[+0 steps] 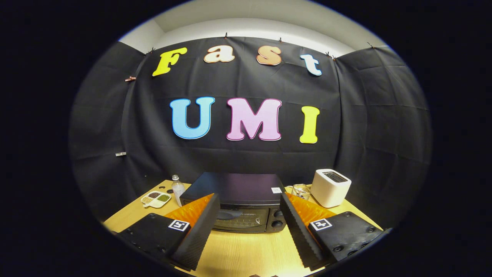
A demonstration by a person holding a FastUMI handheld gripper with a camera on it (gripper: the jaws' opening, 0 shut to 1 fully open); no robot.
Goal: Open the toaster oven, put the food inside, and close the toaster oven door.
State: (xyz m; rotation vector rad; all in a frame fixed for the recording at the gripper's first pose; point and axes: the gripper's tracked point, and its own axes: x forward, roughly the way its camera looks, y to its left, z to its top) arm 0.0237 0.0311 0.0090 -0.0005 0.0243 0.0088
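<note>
Wooden table [238,250], toaster oven [240,204] lower centre, door closed. Gripper [246,227] wide apart, holding nothing. Door likely stiff, hinged; take hold at its top handle [230,214].

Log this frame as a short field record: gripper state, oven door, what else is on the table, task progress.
gripper: gripper open, jaws wide apart, holding nothing
toaster oven: toaster oven just ahead of the jaws, door shut
left of oven: clear bottle; divided dish with small portions
right of oven: white toaster; small wire basket
surface: wooden table
progress: door not yet opened
</note>
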